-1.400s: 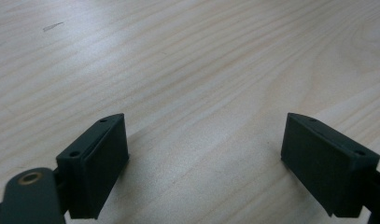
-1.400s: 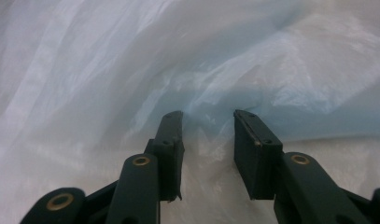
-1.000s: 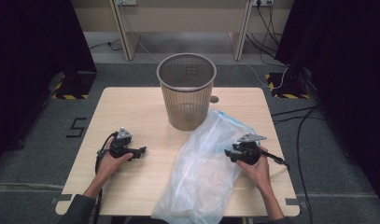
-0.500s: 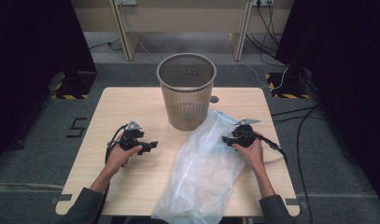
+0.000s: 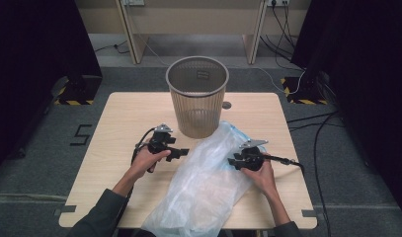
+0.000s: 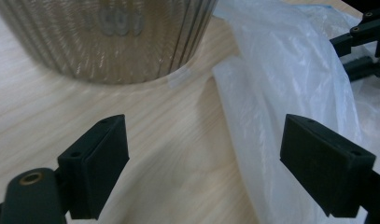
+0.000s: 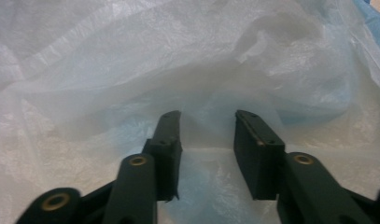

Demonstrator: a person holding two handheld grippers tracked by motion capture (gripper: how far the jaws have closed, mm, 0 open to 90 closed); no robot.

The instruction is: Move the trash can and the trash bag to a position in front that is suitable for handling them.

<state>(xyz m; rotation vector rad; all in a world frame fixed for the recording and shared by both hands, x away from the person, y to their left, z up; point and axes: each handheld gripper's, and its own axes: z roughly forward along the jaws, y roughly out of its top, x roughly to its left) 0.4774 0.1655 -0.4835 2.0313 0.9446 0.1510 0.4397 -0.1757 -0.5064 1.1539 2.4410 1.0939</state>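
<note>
A: The plastic bag (image 5: 208, 182) lies crumpled on the table (image 5: 114, 128), its top edge beside the mesh bin (image 5: 197, 96). What could fail?

B: The right gripper (image 7: 206, 140), its jaws just narrowing but with a gap left, has film between them unpinched; it may catch one layer only, or slip off the slick plastic.

A: And the left gripper (image 6: 206, 163)?

B: Spread wide over bare wood at the bag's edge, it risks knocking the bin nearby.
</note>
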